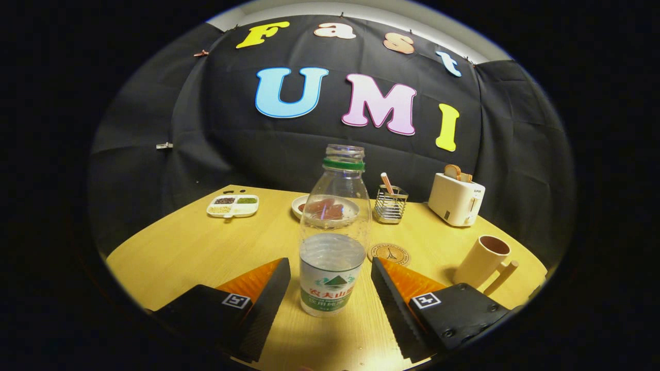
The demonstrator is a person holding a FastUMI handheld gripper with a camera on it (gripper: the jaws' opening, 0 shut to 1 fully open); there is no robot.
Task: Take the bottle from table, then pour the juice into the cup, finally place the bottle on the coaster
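in the gripper view, your gripper [330, 288] sits low over the wooden table [185, 247] with its two fingers spread wide, and it has hold of nothing. the bottle [334, 232] stands upright on the table right between the fingers, its labelled lower part level with the fingertips; there is a clear gap of bare table on each side, so neither finger touches it. the bottle is clear plastic, its cap is off, a green ring sits under the open neck, and the liquid inside reaches only partway up, about to the top of the label. just beyond your right finger, and a little behind the bottle, the round coaster [389, 254] lies flat on the table, partly hidden by the bottle's side. further to the right of that finger stands the cup [483, 260], upright, with its handle turned toward you and to the right, and its mouth open; you cannot tell from here whether anything is in it. well beyond the bottle, a small plate [309, 205] with something reddish on it shows through the clear plastic. to the right of that plate is a wire holder [390, 205] with a stick standing in it, then a toaster [456, 198] with bread poking from its top. beyond your left finger, well apart from the bottle, lies a divided tray [233, 205] with small fillings in its compartments.
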